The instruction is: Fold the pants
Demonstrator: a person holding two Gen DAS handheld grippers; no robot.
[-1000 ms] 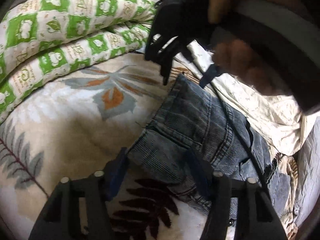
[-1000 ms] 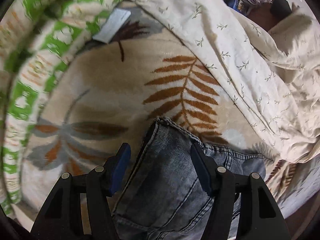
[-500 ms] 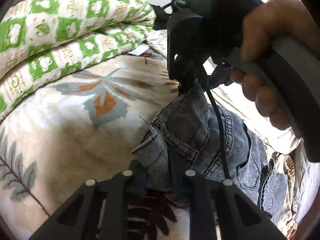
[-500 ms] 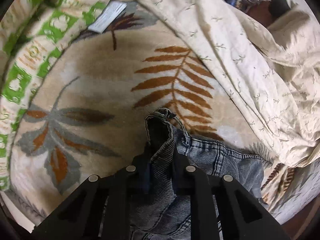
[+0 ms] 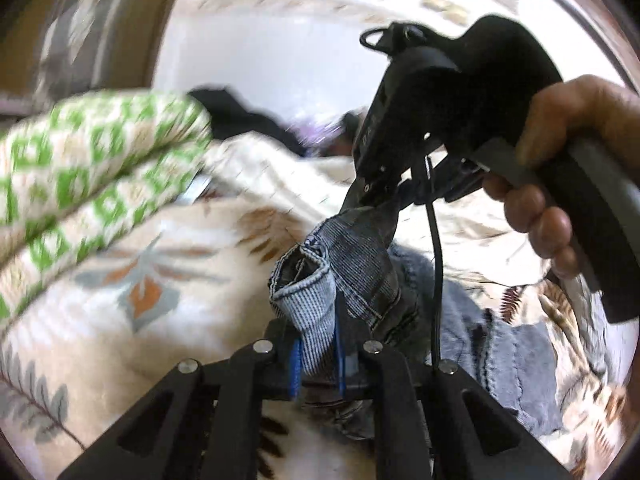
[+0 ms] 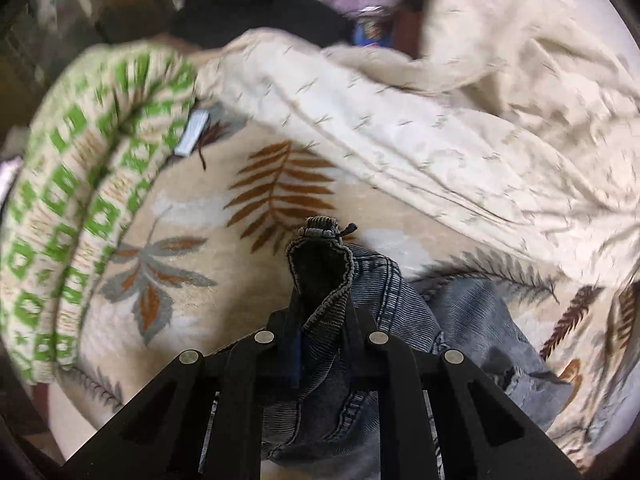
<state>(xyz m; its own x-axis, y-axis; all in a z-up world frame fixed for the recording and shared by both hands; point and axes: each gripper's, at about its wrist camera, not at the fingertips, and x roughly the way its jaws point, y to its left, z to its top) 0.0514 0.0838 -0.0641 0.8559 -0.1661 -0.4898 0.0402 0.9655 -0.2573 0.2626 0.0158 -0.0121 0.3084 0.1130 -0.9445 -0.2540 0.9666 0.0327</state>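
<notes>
The jeans [image 5: 360, 264] lie on a leaf-print blanket [image 5: 132, 264] on the bed, with one end raised off it by both grippers while the rest trails down onto the blanket toward the lower right. The left gripper [image 5: 318, 354] is clamped on one corner of the denim edge: its jaws have just been closing, and pale ribbed cloth is pinched between the blue pads and bulges up out of them. The right gripper [image 6: 322, 350] is likewise clamped on the other corner, its jaws having just closed on a dark fold of the jeans [image 6: 320, 276] that stands up from between the fingers, a small button tab at its tip. In the left wrist view the right gripper [image 5: 376, 200] shows from the side, biting the far corner so the denim stretches between the two, with a hand [image 5: 560, 160] around its grey handle and a black cable hanging down. A green-checked quilt [image 6: 72, 200] is rolled along the left of the blanket, a cream sheet [image 6: 440, 120] with small sprigs is bunched at the right, and a small white tag [image 6: 194, 132] lies where quilt and blanket meet.
</notes>
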